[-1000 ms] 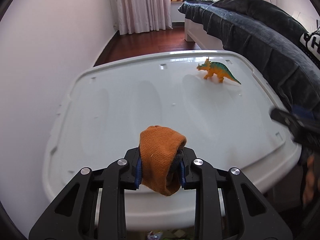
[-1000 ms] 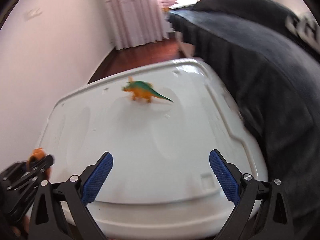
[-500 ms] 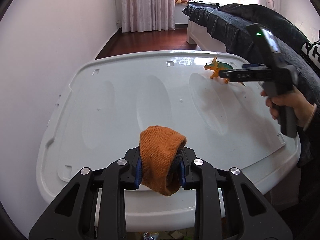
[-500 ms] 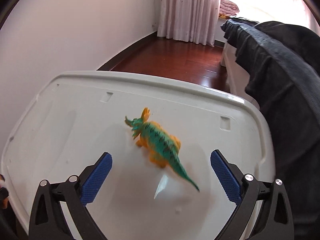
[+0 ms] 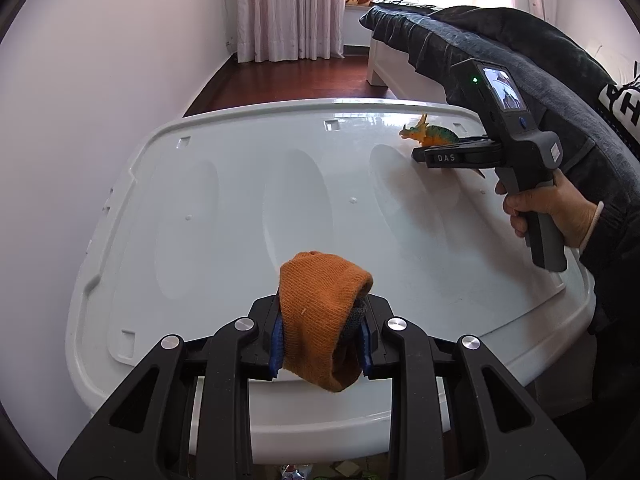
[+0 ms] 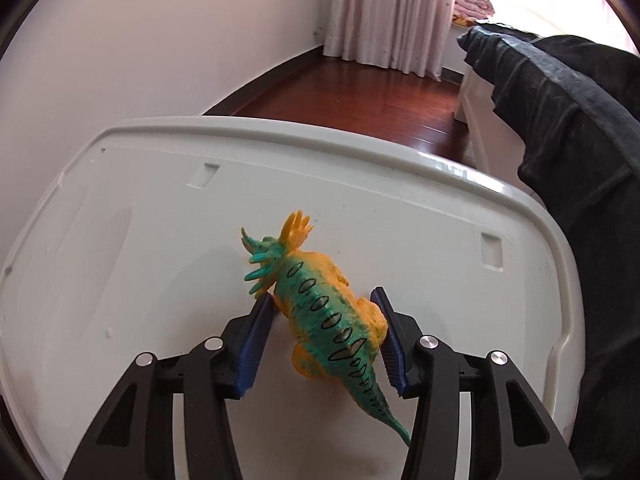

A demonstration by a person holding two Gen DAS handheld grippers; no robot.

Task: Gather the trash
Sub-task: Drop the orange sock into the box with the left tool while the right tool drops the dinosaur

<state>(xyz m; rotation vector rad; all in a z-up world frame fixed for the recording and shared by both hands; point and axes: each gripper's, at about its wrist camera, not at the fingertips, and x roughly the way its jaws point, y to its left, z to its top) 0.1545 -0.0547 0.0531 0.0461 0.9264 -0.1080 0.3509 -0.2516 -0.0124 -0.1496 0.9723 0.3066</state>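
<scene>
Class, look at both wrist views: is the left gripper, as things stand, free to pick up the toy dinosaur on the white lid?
Probably not. The left gripper is shut on an orange sock, and the right gripper has just been closing around the toy dinosaur across the white lid.

the left gripper (image 5: 320,344), black with blue pads, is clamped on a rolled orange knitted sock (image 5: 320,312) with a bit of grey fabric showing on its right side, held over the near edge of a glossy white plastic lid (image 5: 240,208) moulded with shallow oval hollows. across the lid on the right, a hand (image 5: 548,208) grips the dark grey handle of the right gripper (image 5: 452,156), whose black jaws, which have just been closing, reach in around a small orange and green toy dinosaur (image 5: 430,136) standing near the far right corner. behind it lie a dark grey blanket (image 5: 500,48) draped on a white bed, a reddish wooden floor (image 5: 288,84) and pale pink curtains (image 5: 288,8).
</scene>
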